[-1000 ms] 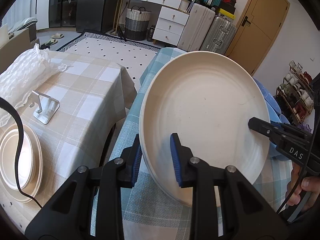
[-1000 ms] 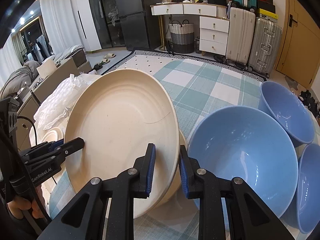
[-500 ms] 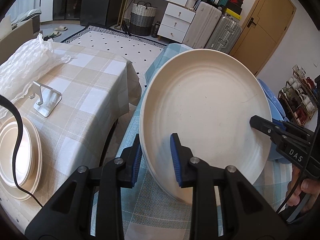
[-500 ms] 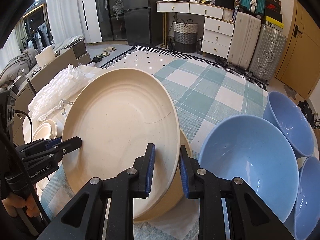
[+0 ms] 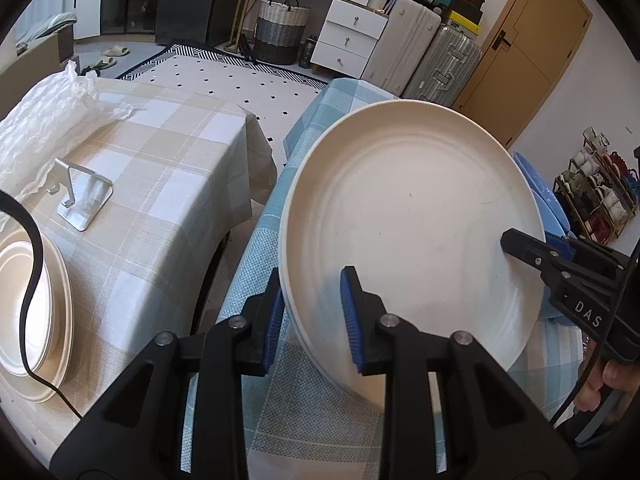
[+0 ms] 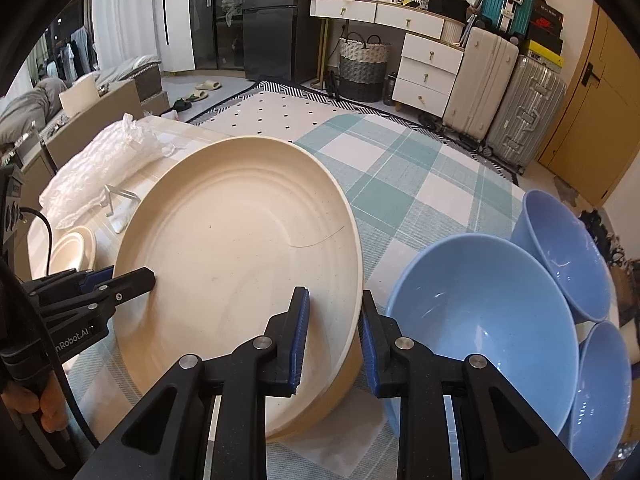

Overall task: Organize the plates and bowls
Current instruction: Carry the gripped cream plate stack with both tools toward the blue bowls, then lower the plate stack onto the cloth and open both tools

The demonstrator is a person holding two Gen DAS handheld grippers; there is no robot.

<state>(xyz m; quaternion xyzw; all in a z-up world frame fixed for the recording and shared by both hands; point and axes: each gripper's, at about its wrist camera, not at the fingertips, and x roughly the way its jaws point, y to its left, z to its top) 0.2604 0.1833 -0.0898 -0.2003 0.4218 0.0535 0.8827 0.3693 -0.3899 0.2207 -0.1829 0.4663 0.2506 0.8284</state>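
A large cream plate is held up off the teal checked table between both grippers; it also shows in the right wrist view. My left gripper is shut on its left rim. My right gripper is shut on its right rim. Another cream plate's edge shows under it, resting on the table. Three blue bowls lie to the right. A stack of cream plates sits on the beige checked table to the left.
On the beige table lie crumpled plastic wrap and a metal stand. A black cable crosses the plate stack. A gap separates the two tables. Drawers, a basket and suitcases stand at the far wall.
The plate has risen and moved a little to the left with both grippers still on its rim. The beige table and its plate stack show more in both views.
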